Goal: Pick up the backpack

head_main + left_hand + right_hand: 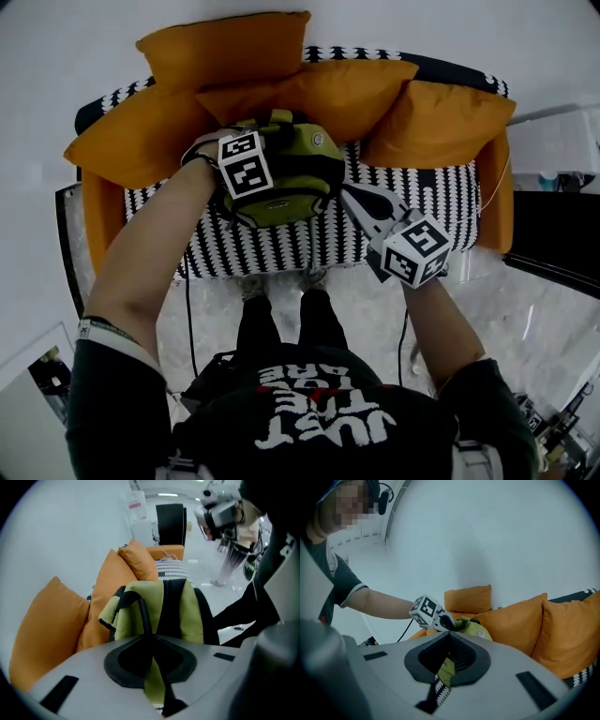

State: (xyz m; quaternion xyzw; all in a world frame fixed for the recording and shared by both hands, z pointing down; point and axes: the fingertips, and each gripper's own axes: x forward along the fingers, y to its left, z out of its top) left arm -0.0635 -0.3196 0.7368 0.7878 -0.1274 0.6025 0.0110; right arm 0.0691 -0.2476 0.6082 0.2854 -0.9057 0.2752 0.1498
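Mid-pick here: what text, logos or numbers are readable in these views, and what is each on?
"JUST THE": white print on the person's dark shirt, upside down in the head view; a third line looks like "ARE", unsure.
Round badge on the backpack: too small to read.
Reddish label on a white container in the left gripper view: blurred.

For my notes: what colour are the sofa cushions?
The cushions are orange, best seen in the head view.
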